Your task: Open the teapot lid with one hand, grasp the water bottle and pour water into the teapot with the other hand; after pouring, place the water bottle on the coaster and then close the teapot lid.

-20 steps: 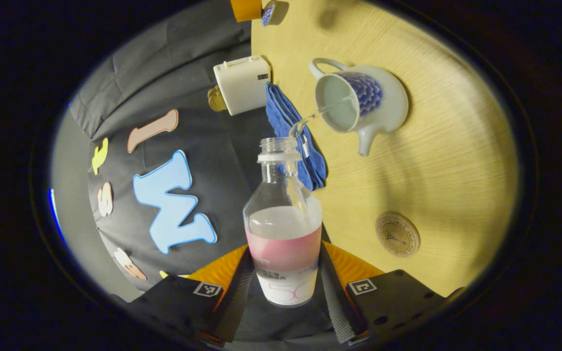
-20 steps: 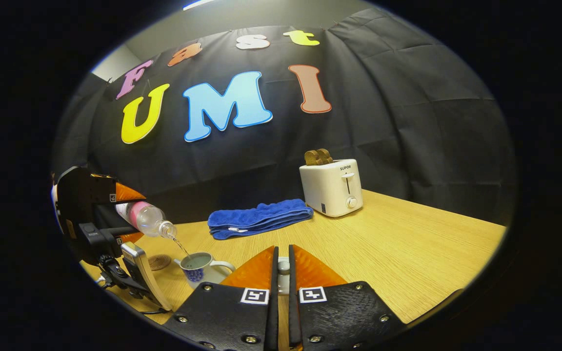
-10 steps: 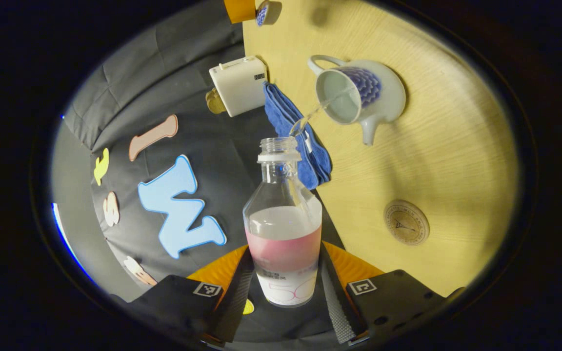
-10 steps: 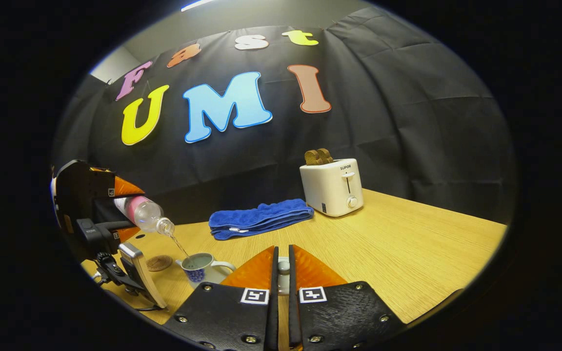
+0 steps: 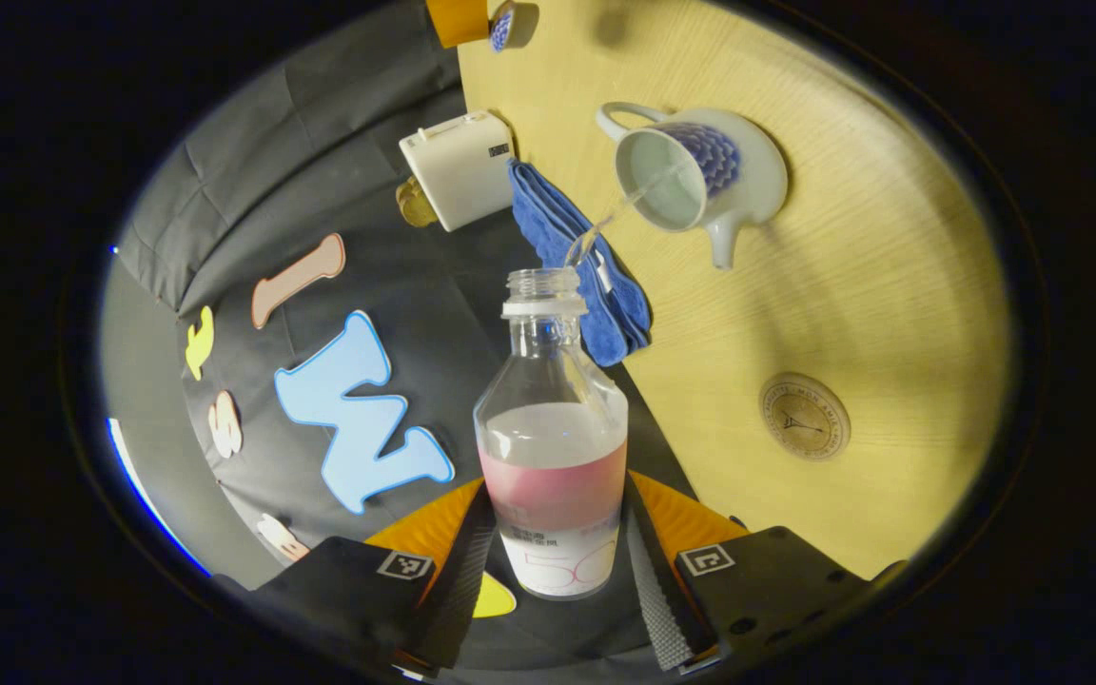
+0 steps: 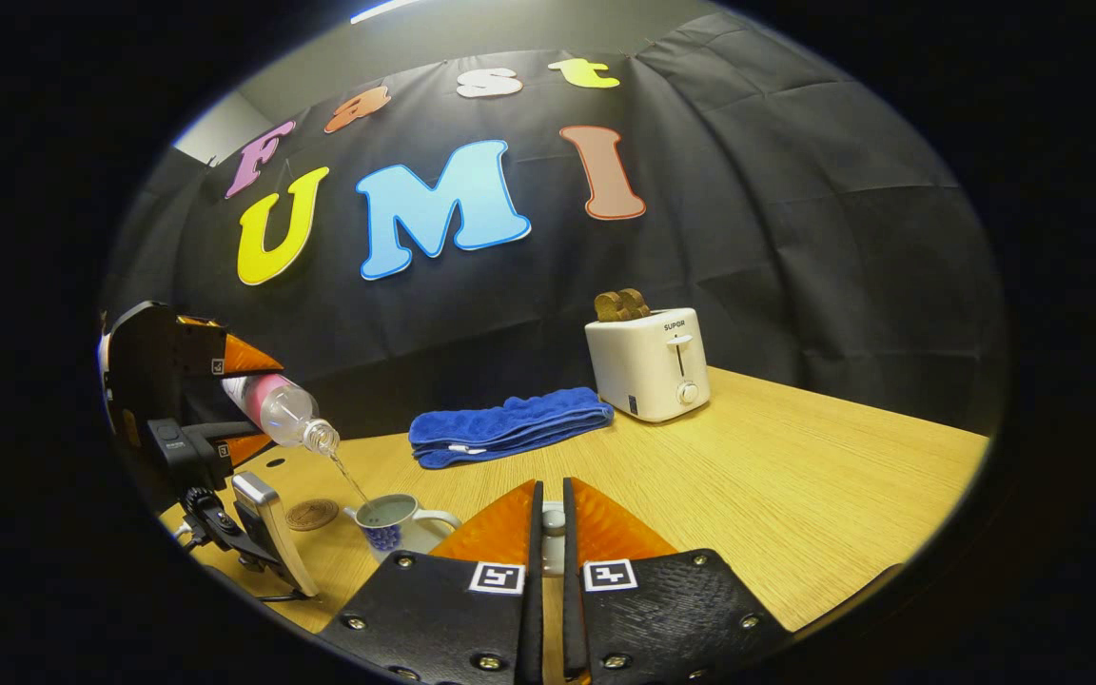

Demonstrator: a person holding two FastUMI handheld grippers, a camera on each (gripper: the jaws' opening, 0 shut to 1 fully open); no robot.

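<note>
The step in hand is the pouring. In the right gripper view, at the far left, the left gripper (image 6: 225,385) holds the bottle (image 6: 277,411) tilted with its mouth down, and a thin stream of water falls into the open teapot (image 6: 394,521), which stands on the bench (image 6: 795,495) just below. In the left gripper view both fingers press on the lower part of the bottle (image 5: 553,447), which is about half full, and the stream reaches the mouth of the teapot (image 5: 695,171).

The coaster (image 6: 311,515) lies just left of the teapot, apart from it and with nothing on it. The right gripper (image 6: 548,533), near the camera, is closed to a narrow gap on a small white piece, which I judge to be the lid (image 6: 554,519), kept up and away from the pot.

Next, I think, the bottle must turn upright so the stream stops, then go down on the coaster; this calls for care so it lands in the middle and does not touch the pot. Only after that the lid goes back.

Farther right on the wooden bench lie a folded blue towel (image 6: 505,425) and, at its right end, a white toaster (image 6: 648,364) with bread in it. Behind stands the black cloth wall.
</note>
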